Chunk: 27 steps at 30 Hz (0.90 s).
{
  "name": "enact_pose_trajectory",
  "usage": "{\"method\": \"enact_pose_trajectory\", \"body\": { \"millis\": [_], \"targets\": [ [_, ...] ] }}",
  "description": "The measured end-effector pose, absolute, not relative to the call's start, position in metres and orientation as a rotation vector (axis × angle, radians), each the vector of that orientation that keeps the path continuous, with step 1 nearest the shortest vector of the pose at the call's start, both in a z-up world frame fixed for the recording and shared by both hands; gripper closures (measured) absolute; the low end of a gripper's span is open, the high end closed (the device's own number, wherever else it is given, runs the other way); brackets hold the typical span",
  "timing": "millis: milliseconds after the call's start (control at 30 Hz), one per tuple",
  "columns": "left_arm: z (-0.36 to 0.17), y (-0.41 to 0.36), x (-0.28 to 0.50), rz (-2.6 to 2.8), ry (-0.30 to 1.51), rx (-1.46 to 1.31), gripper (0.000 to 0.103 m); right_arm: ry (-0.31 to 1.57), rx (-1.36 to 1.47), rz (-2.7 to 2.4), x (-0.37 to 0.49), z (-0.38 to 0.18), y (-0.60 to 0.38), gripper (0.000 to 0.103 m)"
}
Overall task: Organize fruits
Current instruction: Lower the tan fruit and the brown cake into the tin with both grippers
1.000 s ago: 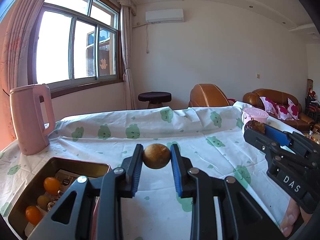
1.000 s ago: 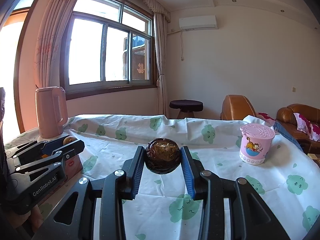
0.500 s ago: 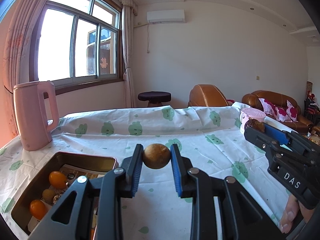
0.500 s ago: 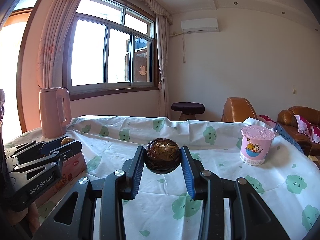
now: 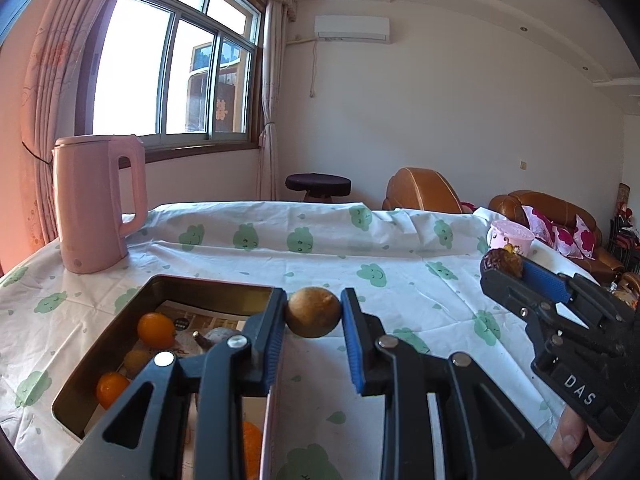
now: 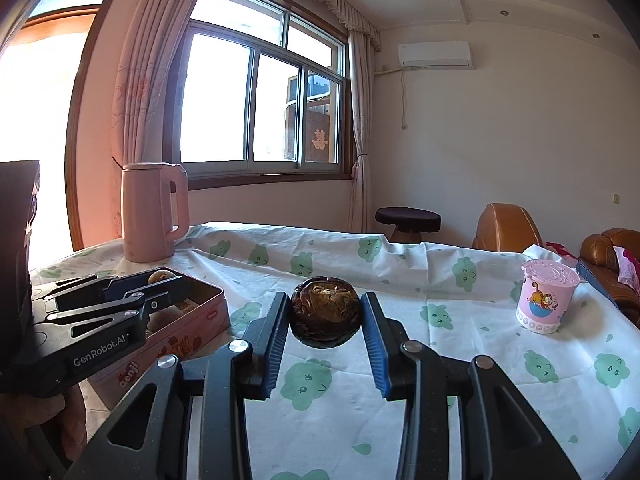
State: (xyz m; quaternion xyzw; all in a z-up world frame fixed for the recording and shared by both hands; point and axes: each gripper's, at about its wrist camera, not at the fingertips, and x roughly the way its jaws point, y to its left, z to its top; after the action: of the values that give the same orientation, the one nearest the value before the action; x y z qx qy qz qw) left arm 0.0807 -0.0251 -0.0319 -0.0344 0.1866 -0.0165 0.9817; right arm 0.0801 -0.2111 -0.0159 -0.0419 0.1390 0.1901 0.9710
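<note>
Right of pink tin (image 5: 100,344): bare table (image 5: 420,300), open passage. Behind tin: kettle (image 5: 98,204) blocks. Far right: pink cup (image 6: 548,296) stands.

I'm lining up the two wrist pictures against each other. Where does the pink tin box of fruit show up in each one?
Left wrist view: the pink tin box lies lower left, open, oranges inside, partly behind the left gripper.
Right wrist view: it lies at the left edge, under the left gripper.
Shared landmark: the pink kettle behind the box.
</note>
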Motion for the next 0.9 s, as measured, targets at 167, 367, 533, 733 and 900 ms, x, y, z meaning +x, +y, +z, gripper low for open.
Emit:
{"method": "enact_pose_trajectory", "body": {
  "millis": [167,367,533,733,900],
  "targets": [
    [-0.03,-0.013,0.072,-0.023,0.373,-0.081,0.074,0.285,-0.077,0.417,0.077,-0.015,-0.201,0.064],
    [-0.028,-0.003,0.064,-0.005,0.369,-0.074,0.074,0.285,-0.074,0.458,0.075,-0.013,-0.188,0.064],
    [-0.027,0.006,0.058,0.01,0.377,-0.074,0.074,0.279,-0.081,0.495,0.071,-0.007,-0.174,0.064],
    [-0.025,0.015,0.05,0.04,0.366,-0.068,0.074,0.269,-0.095,0.529,0.067,-0.001,-0.158,0.064],
    [-0.026,0.027,0.046,0.063,0.367,-0.075,0.074,0.265,-0.111,0.558,0.064,0.002,-0.144,0.064]
  ]
}}
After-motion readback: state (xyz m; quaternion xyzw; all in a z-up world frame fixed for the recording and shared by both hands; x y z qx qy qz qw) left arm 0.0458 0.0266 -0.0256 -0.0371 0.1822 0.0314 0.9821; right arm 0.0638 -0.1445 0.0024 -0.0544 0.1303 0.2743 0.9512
